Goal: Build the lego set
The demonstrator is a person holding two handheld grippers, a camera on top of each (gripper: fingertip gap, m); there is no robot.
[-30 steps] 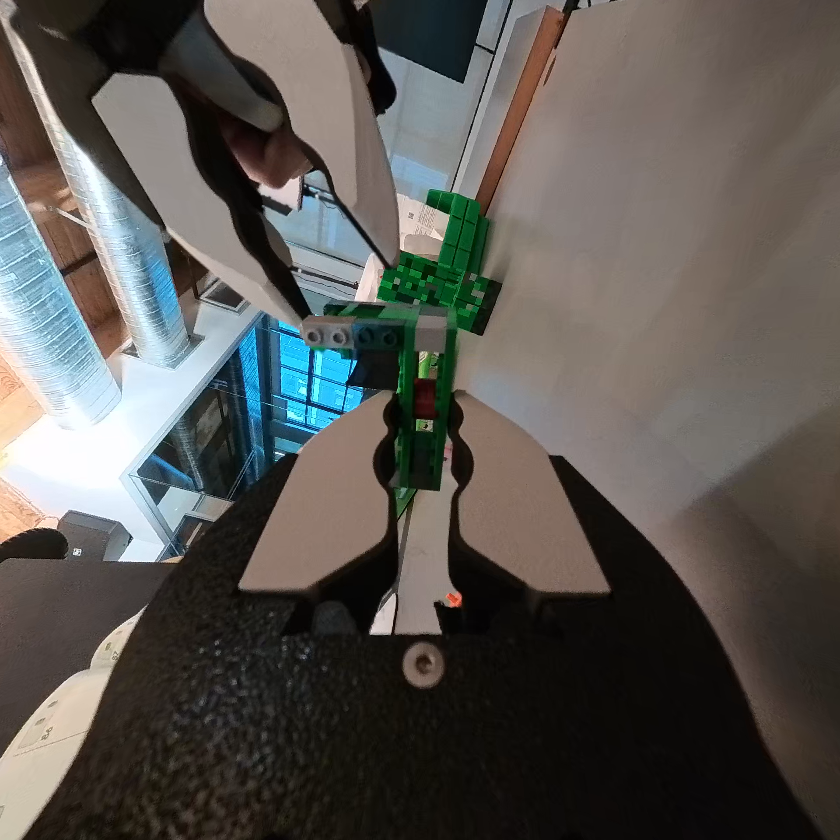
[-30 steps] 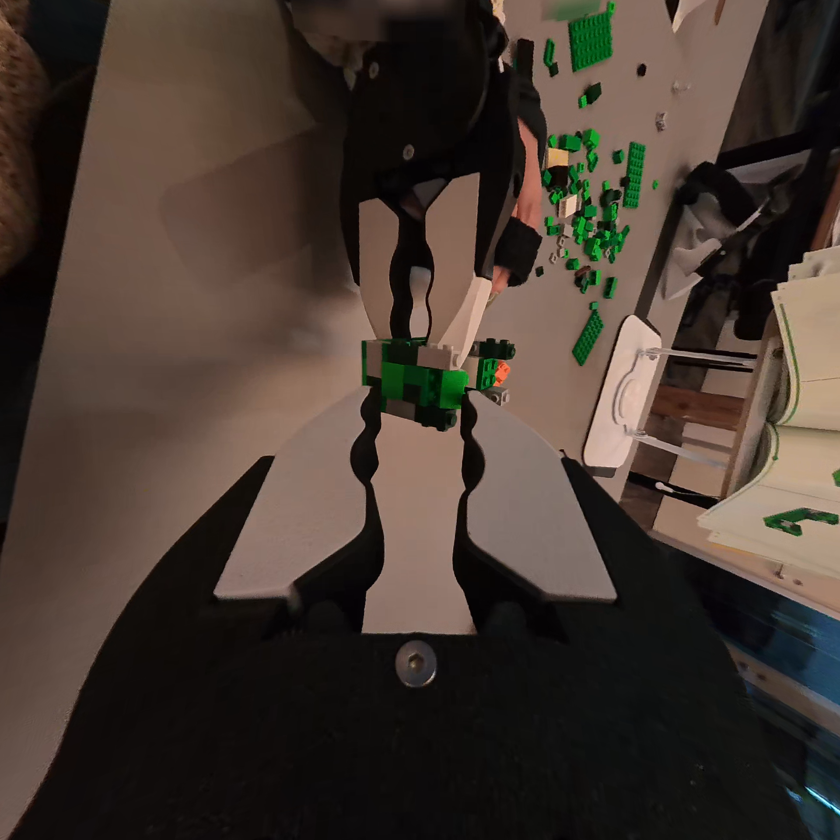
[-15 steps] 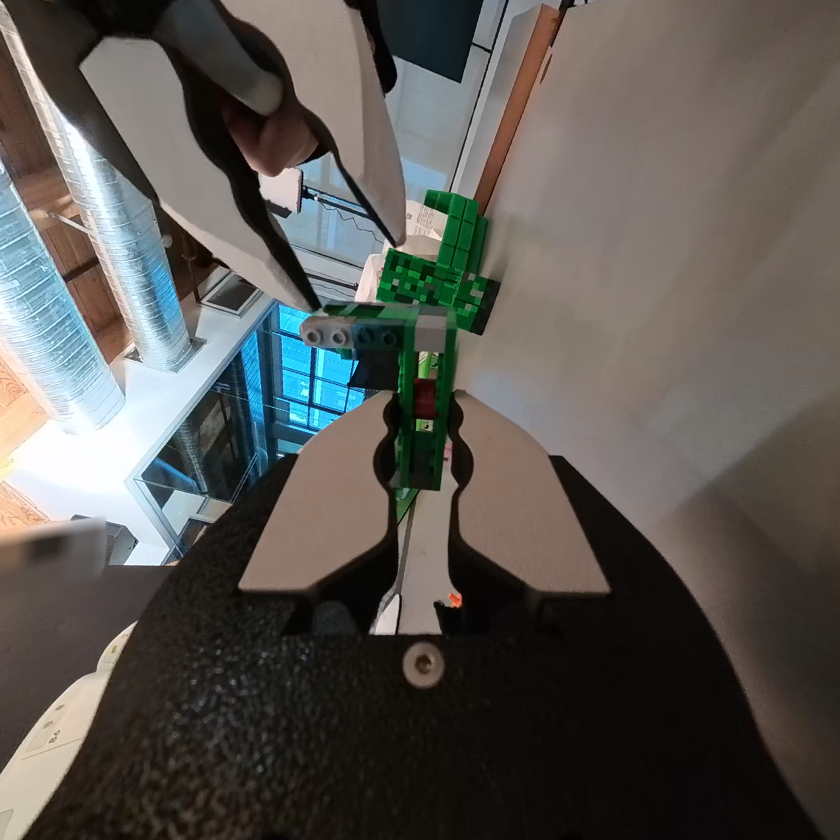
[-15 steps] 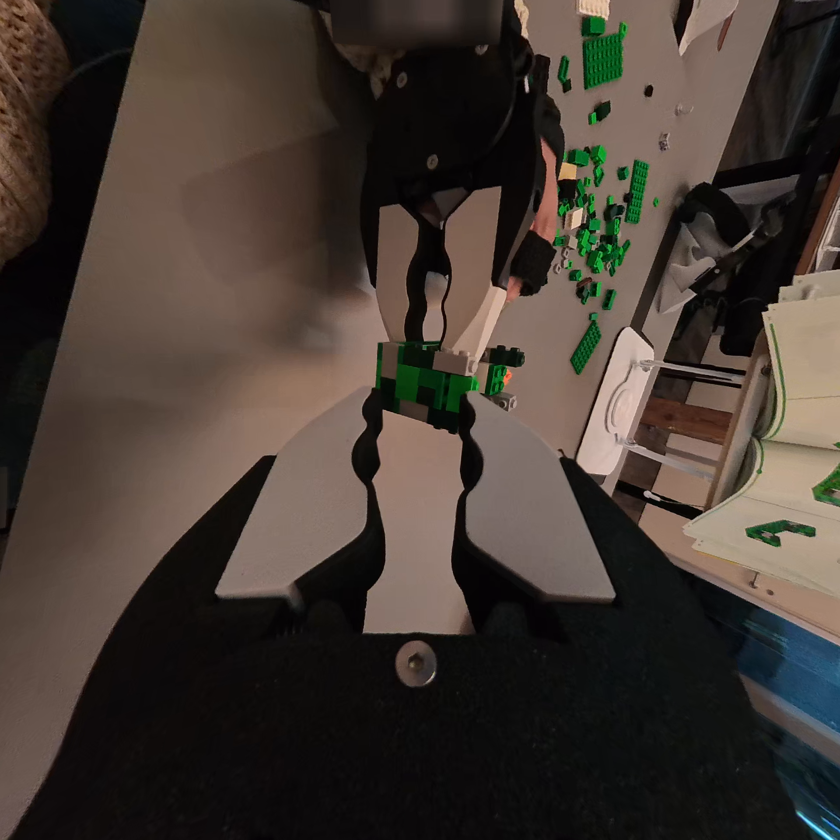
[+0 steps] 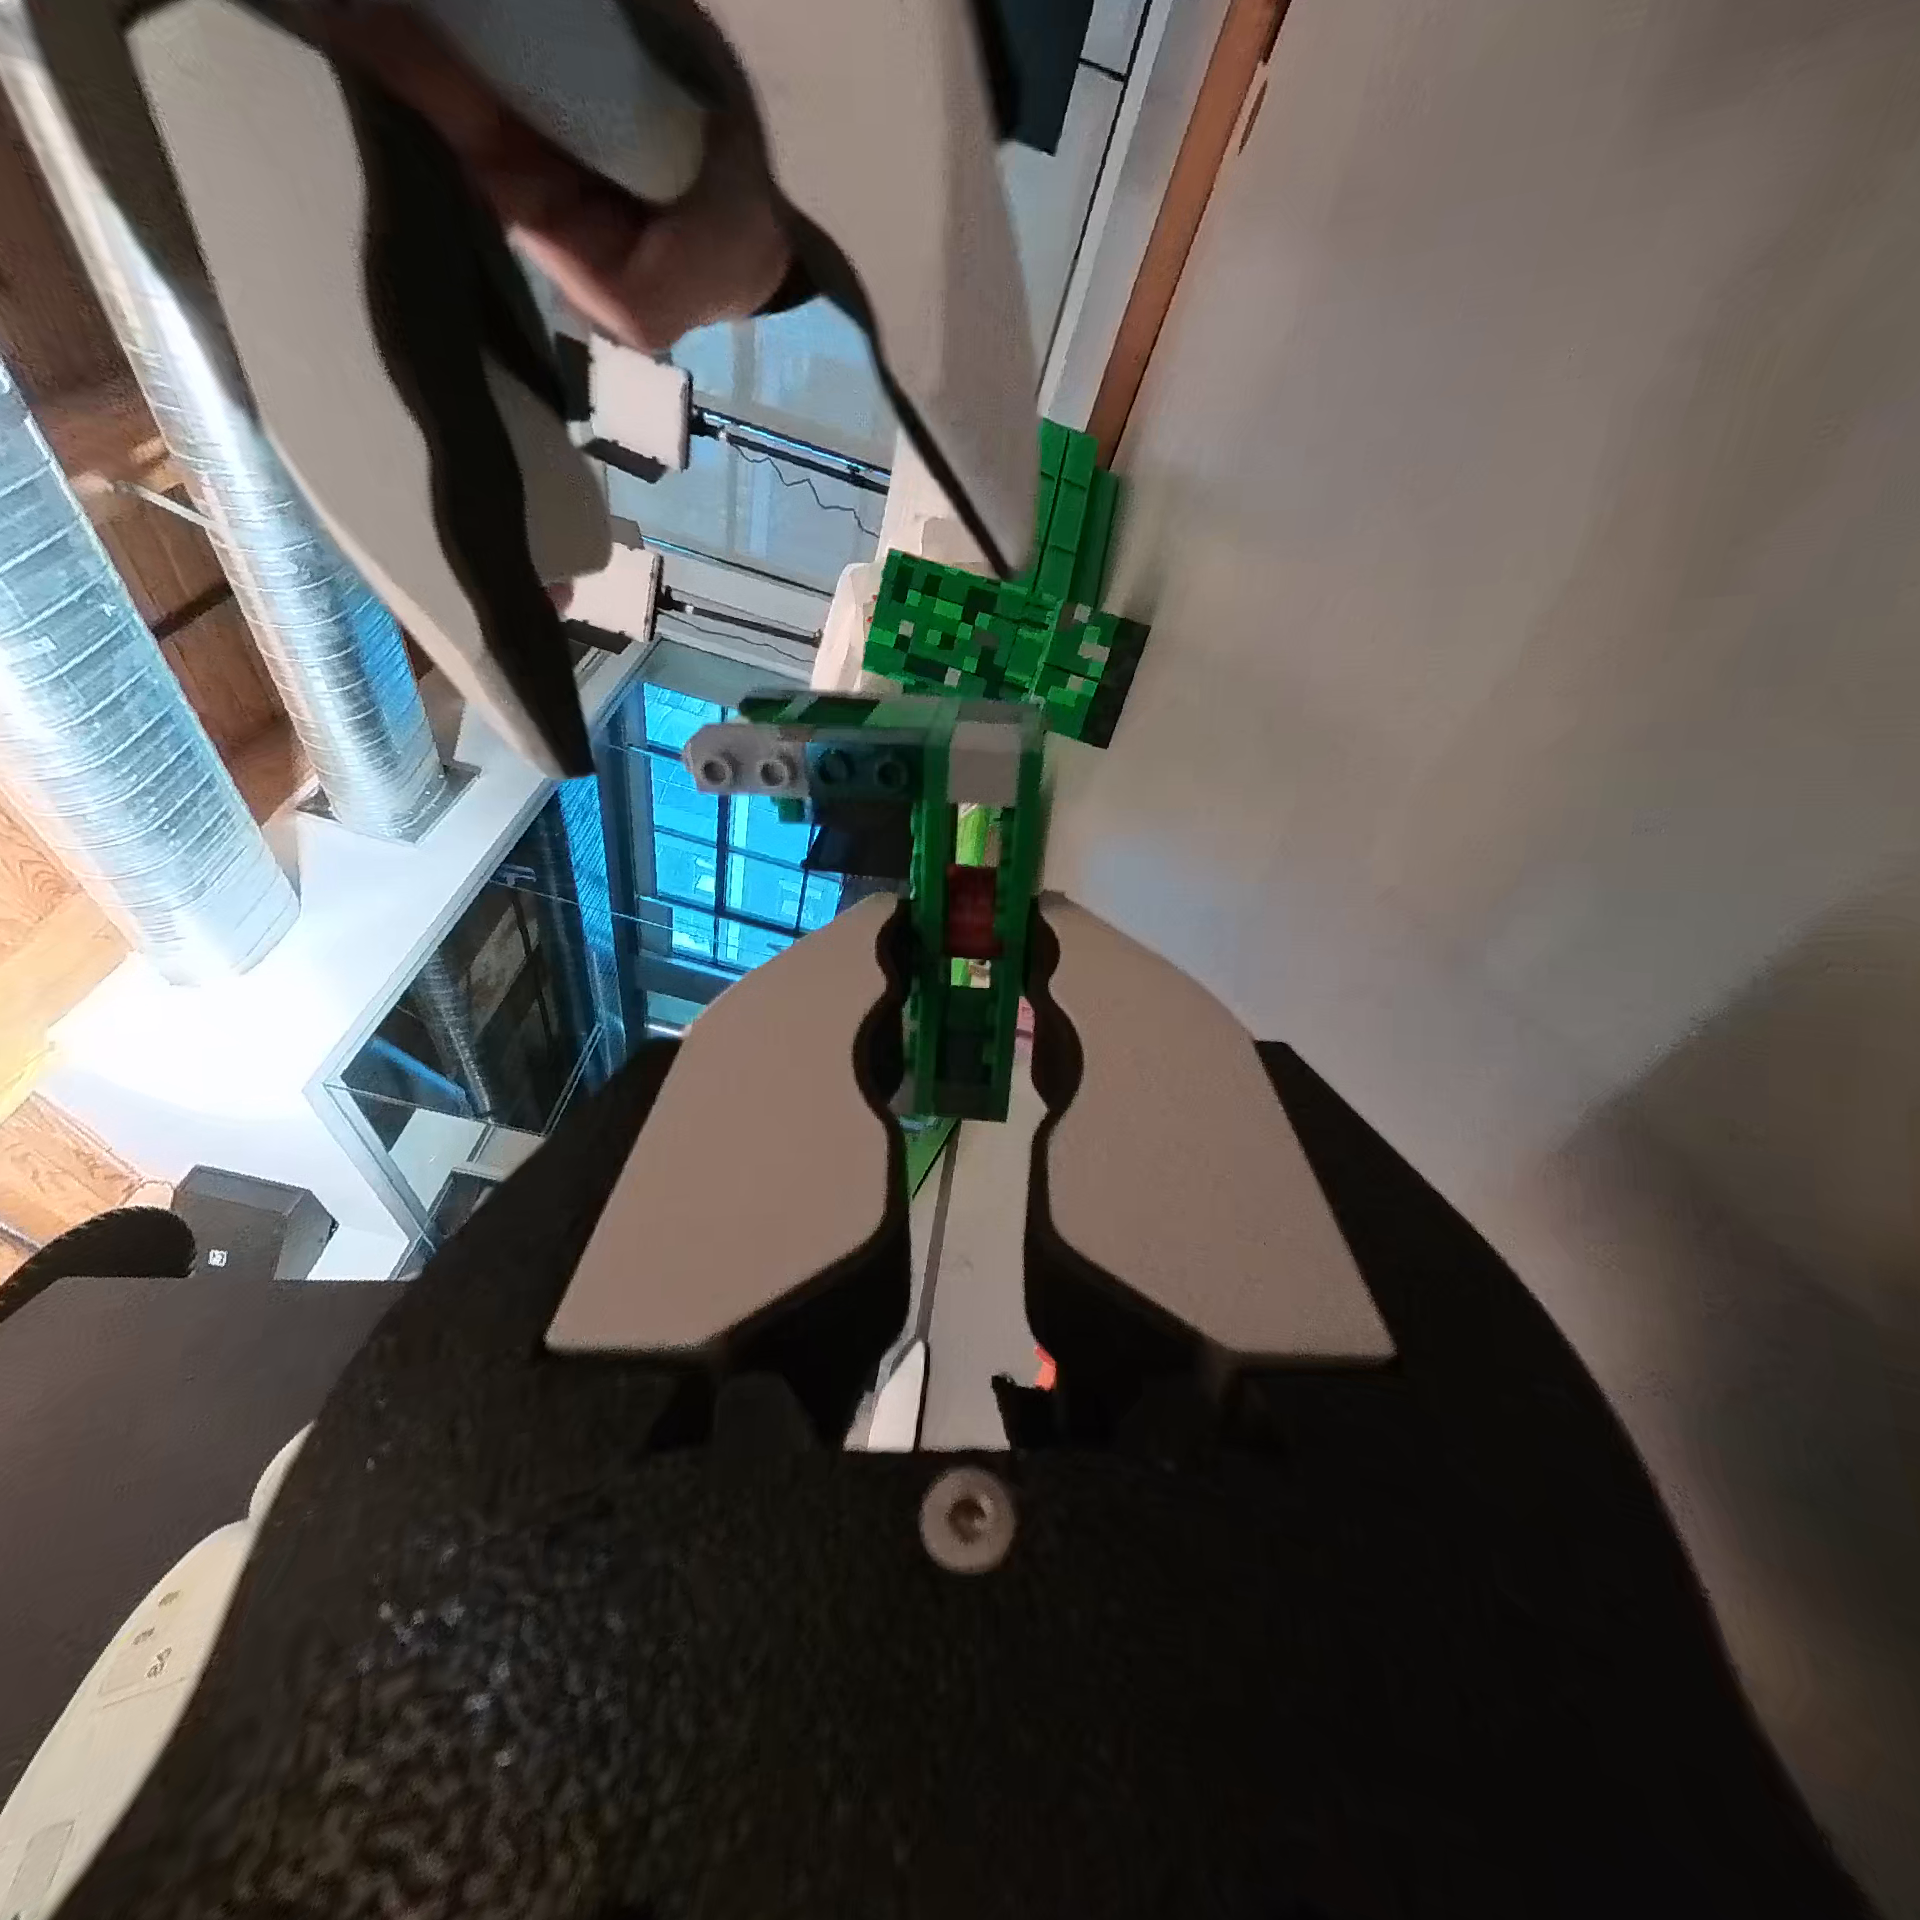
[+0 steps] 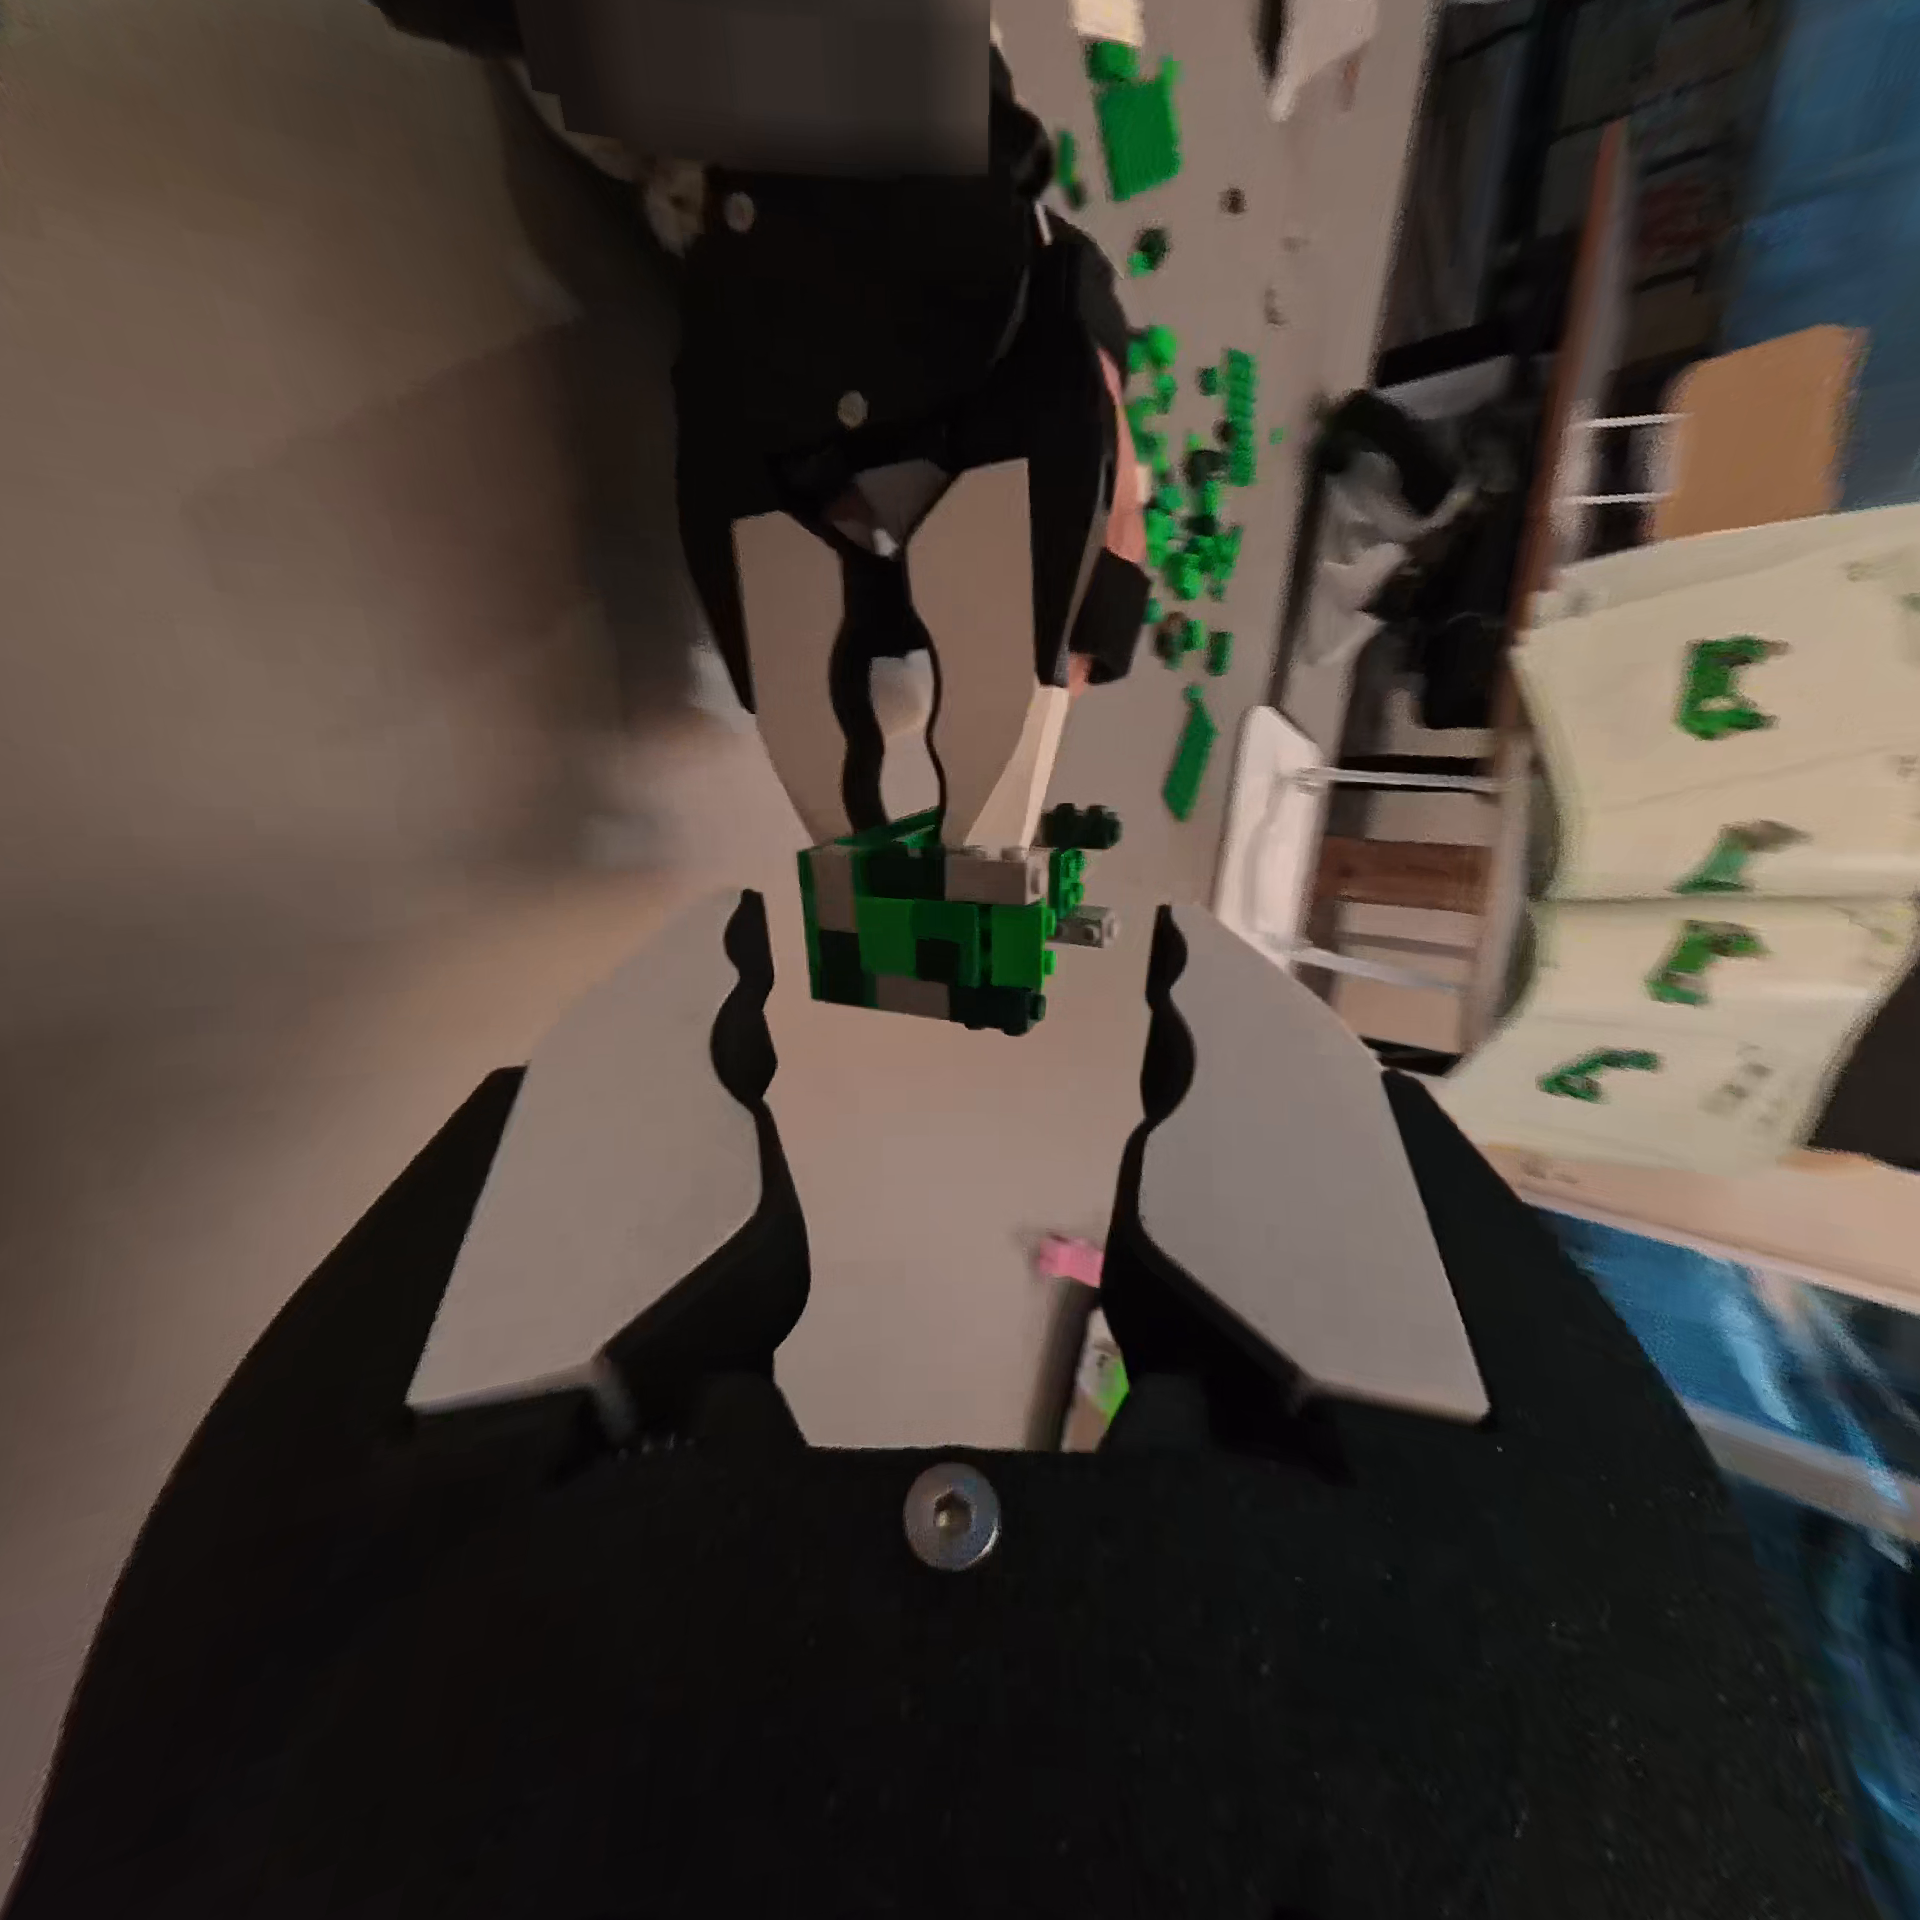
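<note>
Left wrist view: the left gripper (image 5: 966, 935) had its jaws clamped on the build (image 5: 971, 914), a green-and-grey block chunk with a red piece inside, held up in the air just off the white counter (image 5: 1507, 623). A grey-and-dark studded arm stuck out to the left at the far end. Beyond it a green figure (image 5: 997, 644) sat against the counter. The right gripper (image 5: 727, 468) hung at the far side, jaws spread wide, tips either side of the build's far end but not touching as far as I could tell. A hand (image 5: 644, 249) showed behind it.

Right wrist view: pretty blurry. The right gripper (image 6: 956, 935) was wide open with nothing in it; the build (image 6: 930, 925) floated between its tips without contact. The left gripper (image 6: 894, 821) came in from the far side, closed on the build's far edge. Loose green bricks (image 6: 1195, 499) lay scattered on the counter (image 6: 364, 520) far right, with a green plate (image 6: 1138, 114) farther off. An open booklet (image 6: 1714, 831) sat on the right, and a pink bit (image 6: 1070, 1257) lay near the right jaw.

Handling guess: it's light and stiff, but the studs only hold by friction, so that sticking-out arm could pop off. I'd squeeze the flat green sides of the main body. No containers in sight; the parts just lay loose on the counter.
</note>
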